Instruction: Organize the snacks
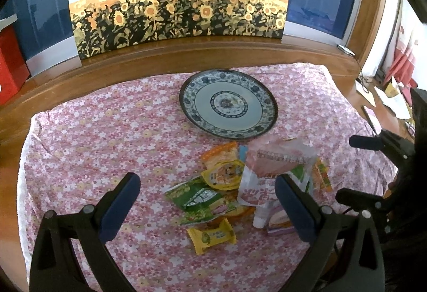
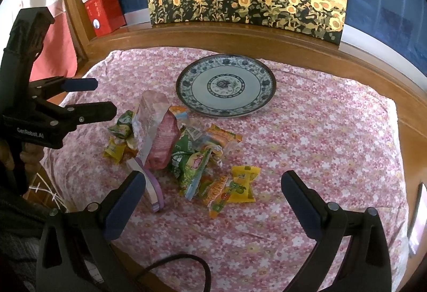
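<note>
— So, from the left wrist view: where do things stand?
— Nothing sorted yet, I'd judge. The left gripper (image 1: 206,201) hangs wide open and empty above the snack pile (image 1: 240,180), which lies on the floral cloth (image 1: 106,137) just in front of the bare blue-and-white plate (image 1: 186,94).
— And the right wrist view?
— The right gripper (image 2: 213,197) is spread wide too, holding nothing, with the yellow packet (image 2: 244,182) between its fingers' line. Next it probably needs to lower and close on one packet.
</note>
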`<state>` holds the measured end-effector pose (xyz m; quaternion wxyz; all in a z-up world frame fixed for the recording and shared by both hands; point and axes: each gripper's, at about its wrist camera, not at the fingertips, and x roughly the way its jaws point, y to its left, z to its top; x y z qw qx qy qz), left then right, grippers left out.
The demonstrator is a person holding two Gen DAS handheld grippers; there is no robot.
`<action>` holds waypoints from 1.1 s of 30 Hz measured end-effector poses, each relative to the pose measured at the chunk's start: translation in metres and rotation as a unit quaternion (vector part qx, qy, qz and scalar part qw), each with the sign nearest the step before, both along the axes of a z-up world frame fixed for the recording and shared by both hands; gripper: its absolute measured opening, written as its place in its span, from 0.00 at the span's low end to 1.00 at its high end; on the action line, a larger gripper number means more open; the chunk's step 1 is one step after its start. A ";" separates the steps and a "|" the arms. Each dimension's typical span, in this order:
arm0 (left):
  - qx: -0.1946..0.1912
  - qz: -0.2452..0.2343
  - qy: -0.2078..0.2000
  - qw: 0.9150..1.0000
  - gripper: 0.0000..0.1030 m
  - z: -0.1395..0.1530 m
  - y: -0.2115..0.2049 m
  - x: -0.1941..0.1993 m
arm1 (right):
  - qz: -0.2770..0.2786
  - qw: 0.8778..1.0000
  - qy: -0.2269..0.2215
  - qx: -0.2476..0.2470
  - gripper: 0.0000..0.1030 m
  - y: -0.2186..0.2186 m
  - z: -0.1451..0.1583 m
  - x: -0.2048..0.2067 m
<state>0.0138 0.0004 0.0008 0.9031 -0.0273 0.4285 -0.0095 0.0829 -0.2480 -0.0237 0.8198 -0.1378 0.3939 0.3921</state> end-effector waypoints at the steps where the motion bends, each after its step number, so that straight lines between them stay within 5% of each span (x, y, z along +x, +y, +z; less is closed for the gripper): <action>1: -0.001 0.000 0.001 1.000 1.00 -0.001 0.000 0.000 | 0.000 1.000 0.000 0.000 1.00 0.000 0.000 0.000; 20: -0.001 0.002 0.005 1.000 1.00 -0.003 -0.001 0.003 | -0.002 1.000 0.002 0.000 1.00 -0.003 -0.003 0.000; 33: -0.043 0.008 0.041 0.998 0.98 -0.017 0.016 0.011 | 0.005 1.000 0.012 0.007 1.00 -0.002 -0.005 0.005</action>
